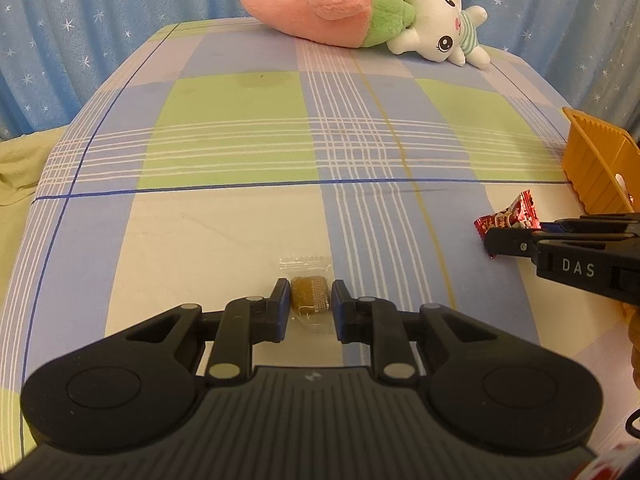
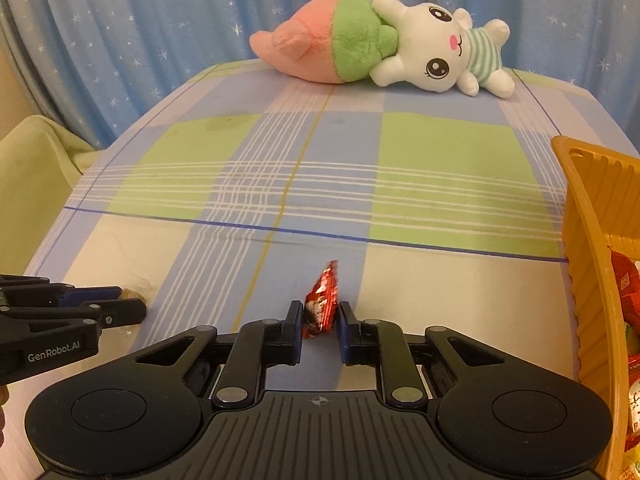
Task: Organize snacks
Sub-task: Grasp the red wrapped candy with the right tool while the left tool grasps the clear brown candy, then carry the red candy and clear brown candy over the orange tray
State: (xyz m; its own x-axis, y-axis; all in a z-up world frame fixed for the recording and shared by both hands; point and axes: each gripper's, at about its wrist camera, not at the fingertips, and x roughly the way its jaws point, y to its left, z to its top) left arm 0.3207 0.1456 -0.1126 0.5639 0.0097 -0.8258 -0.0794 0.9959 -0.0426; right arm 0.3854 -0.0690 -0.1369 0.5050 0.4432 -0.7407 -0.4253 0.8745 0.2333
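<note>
While the black left gripper (image 1: 310, 300) points down at the checked blue, green and cream cloth (image 1: 240, 140) that covers the table, its two blue-padded fingers (image 1: 282, 300) are drawn in close and clamp a small brown candy in a clear plastic wrapper (image 1: 310, 298) from both sides; the crimped clear end of that wrapper lies flat on a cream square of the cloth just ahead of the tips. In the right wrist view the black right gripper (image 2: 320, 320) is likewise closed, its fingers (image 2: 295, 320) pressed against the two sides of a red foil-wrapped candy (image 2: 322, 304), which stands on edge with its twisted point aimed away from the camera over a pale blue stripe. The left wrist view shows the same red sweet at the right, pinched at the tip of the right gripper, near the ribbed orange plastic basket (image 1: 596, 160) that stands at the right edge of the table. Seen from the right wrist, the basket's wall rises at the right and red and yellow snack packets (image 2: 628, 300) lie inside it. At the far end of the table a white plush rabbit in a striped shirt (image 2: 440, 56) lies on its side against a pink and green plush carrot (image 2: 312, 48), in front of a blue curtain with white stars (image 2: 120, 20).
</note>
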